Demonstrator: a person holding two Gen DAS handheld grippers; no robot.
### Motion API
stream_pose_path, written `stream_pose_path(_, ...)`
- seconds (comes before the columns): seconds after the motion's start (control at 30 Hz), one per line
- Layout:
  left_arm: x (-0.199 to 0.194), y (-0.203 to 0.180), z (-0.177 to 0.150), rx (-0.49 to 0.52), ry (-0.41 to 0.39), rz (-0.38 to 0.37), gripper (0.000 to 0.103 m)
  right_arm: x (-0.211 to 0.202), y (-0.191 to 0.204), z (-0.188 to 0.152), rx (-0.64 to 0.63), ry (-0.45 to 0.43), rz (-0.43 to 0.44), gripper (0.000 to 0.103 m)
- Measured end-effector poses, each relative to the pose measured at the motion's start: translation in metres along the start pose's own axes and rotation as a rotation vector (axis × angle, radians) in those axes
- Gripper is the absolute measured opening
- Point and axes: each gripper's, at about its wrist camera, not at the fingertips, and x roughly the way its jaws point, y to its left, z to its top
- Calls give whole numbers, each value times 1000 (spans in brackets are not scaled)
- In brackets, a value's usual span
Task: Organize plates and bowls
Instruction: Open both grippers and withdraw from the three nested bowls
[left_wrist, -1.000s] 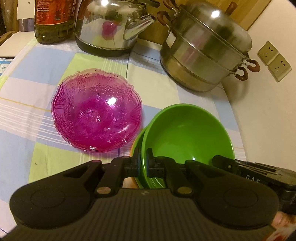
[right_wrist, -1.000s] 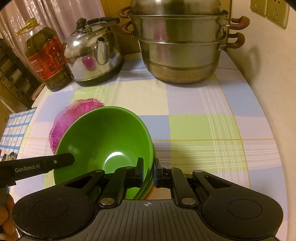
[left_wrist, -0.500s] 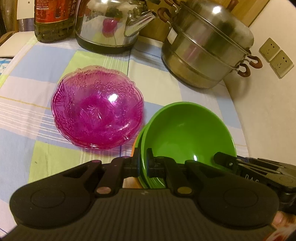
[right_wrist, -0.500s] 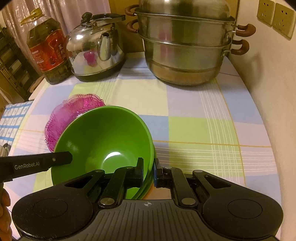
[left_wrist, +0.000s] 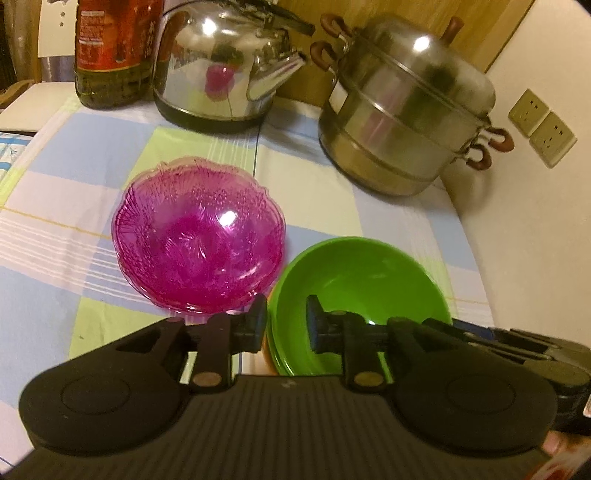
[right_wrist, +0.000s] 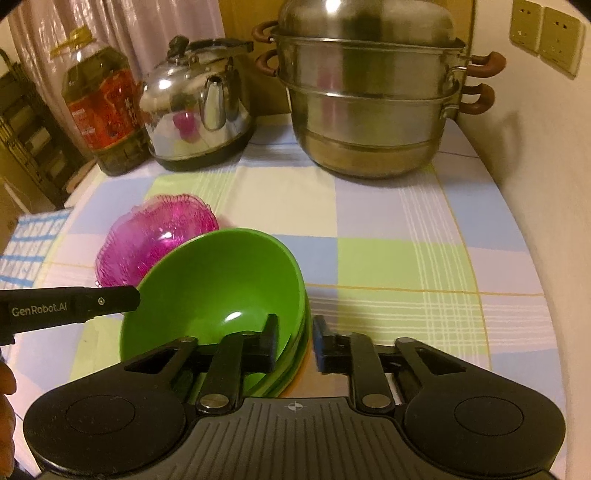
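A stack of green bowls (left_wrist: 362, 291) sits on the checked tablecloth, with something orange under its near edge. It also shows in the right wrist view (right_wrist: 218, 291). My left gripper (left_wrist: 286, 319) is open, its jaws standing either side of the stack's left rim. My right gripper (right_wrist: 294, 341) is open, its jaws straddling the right rim. A stack of pink glass bowls (left_wrist: 199, 236) sits just left of the green stack, also in the right wrist view (right_wrist: 155, 240).
A steel kettle (left_wrist: 221, 62), a steel steamer pot (left_wrist: 402, 107) and an oil bottle (left_wrist: 110, 51) stand along the back. A wall with sockets (left_wrist: 541, 127) bounds the right side. A blue checked cloth (right_wrist: 26, 240) lies at the left edge.
Both grippers have opened and let go of the green bowl rim. The green stack now rests lower on the table, beside the pink bowls.
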Motion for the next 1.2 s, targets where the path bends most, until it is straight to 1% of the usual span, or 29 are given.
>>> stream_pose_path(0.17, -16, 2, -3, -12, -34, -9, 23, -16, -10, -4, 79, -53, 30, 27)
stream_pose_path(0.27, -24, 3, -7, -22, -44, -17, 24, -20, -16, -5, 122, -65, 39, 26)
stream_pose_path(0.33, -26, 4, -9, -24, -48, -21, 24, -19, -19, -5, 141, -58, 58, 15)
stream_pose_path(0.43, -29, 4, -14, -28, -49, -23, 25, -17, -19, -5, 156, -48, 74, 8)
stream_pose_path(0.6, -32, 4, -22, -32, -44, -28, 26, -14, -19, -8, 152, -33, 76, 7)
stream_pose_path(0.67, -34, 4, -25, -34, -42, -31, 27, -15, -20, -9, 169, -31, 81, 7)
stream_pose_path(0.77, -39, 2, -31, -26, -55, -25, 33, -20, -20, -11, 186, -36, 95, 7)
stream_pose_path(0.8, -41, 1, -33, -19, -60, -18, 36, -22, -19, -12, 183, -36, 97, 8)
stream_pose_path(0.9, -49, 0, -41, -5, -75, 1, 44, -31, -16, -17, 172, -36, 104, 10)
stream_pose_path(0.97, -54, 0, -46, -6, -80, 15, 53, -37, -13, -23, 166, -36, 105, 18)
stream_pose_path(1.0, -57, -1, -49, -2, -85, 24, 60, -40, -13, -27, 168, -34, 106, 28)
stream_pose_path(1.03, -60, -1, -53, 8, -93, 38, 63, -43, -12, -31, 173, -33, 107, 37)
stream_pose_path(1.1, -66, -3, -60, 26, -100, 66, 63, -50, -11, -40, 179, -29, 106, 40)
stream_pose_path(1.2, -73, -4, -70, 49, -102, 111, 63, -59, -7, -52, 170, -17, 90, 41)
